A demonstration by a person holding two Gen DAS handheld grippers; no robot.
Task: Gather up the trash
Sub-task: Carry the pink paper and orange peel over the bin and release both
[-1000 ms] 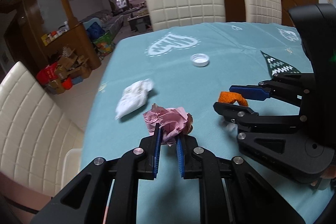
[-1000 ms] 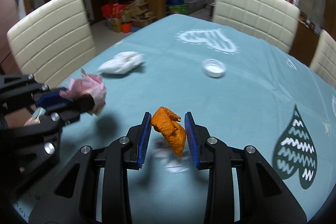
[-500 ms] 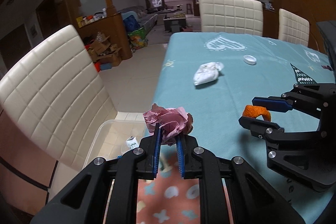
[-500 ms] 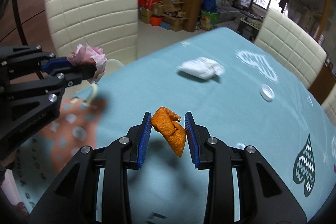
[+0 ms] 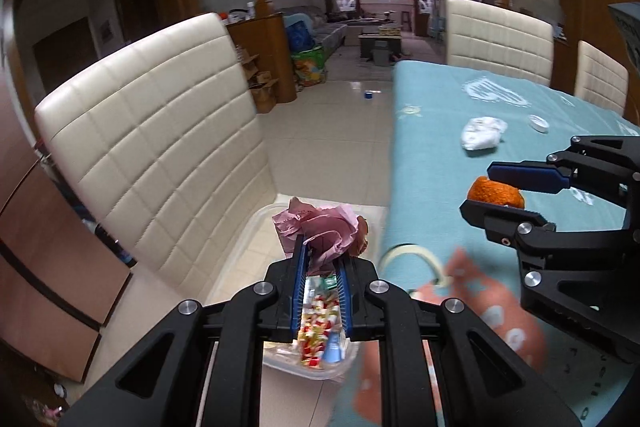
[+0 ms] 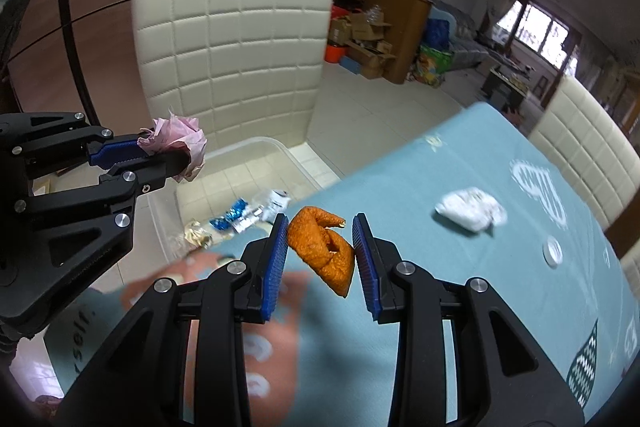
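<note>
Tools (image 5: 322,269) (image 6: 322,259) grip two scraps; two more lie on table (image 5: 424,155).

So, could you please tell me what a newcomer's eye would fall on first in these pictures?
Probably the two bright scraps held up in the air: a crumpled pink paper wad pinched in the left gripper above a clear plastic bin on the floor, and a curled orange peel in the right gripper over the light blue tablecloth. Next comes the white crumpled tissue lying farther along the table.
</note>
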